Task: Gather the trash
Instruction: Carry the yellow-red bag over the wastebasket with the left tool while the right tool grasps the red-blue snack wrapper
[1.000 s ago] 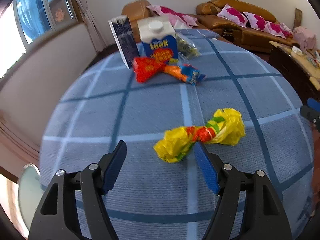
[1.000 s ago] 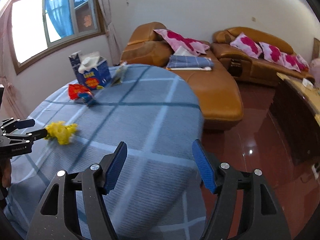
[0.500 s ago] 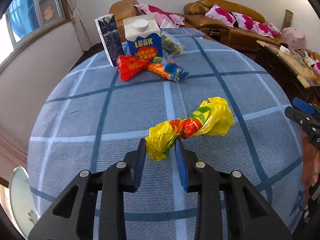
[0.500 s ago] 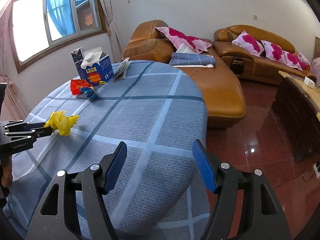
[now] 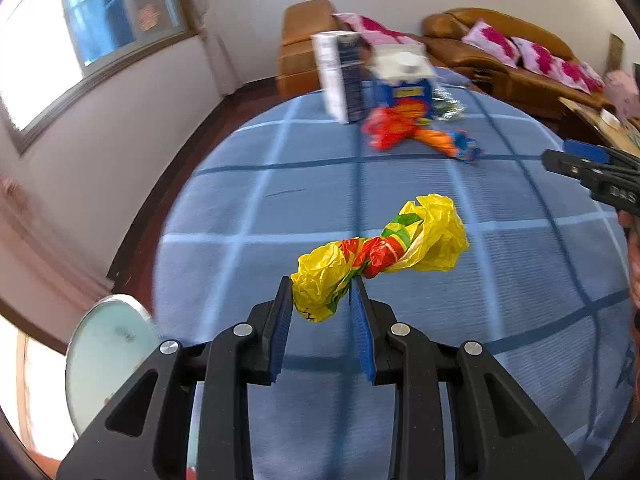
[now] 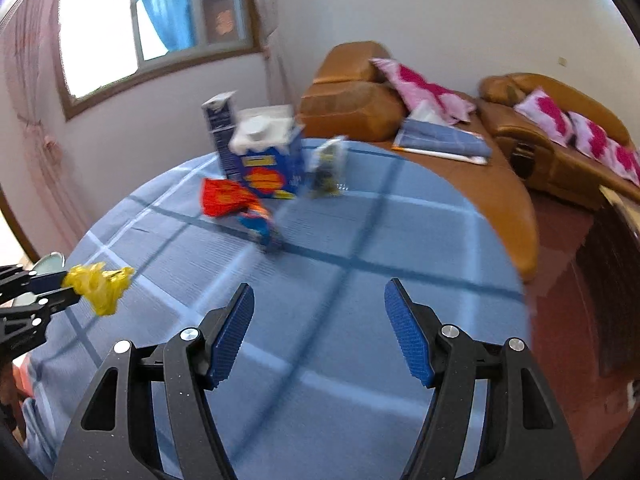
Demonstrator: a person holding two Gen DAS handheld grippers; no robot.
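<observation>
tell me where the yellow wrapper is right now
In the left wrist view the yellow wrapper is clamped at one end in the left gripper, over the near part of the blue checked tablecloth.

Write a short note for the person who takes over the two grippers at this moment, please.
Left gripper: shut on one end of the yellow wrapper, lifted off the table.
Right gripper: open, holding nothing, above the table.
Done: one piece picked up.
Left: red wrapper, blue carton, dark carton and clear packet at the far edge. No bin in view.
</observation>
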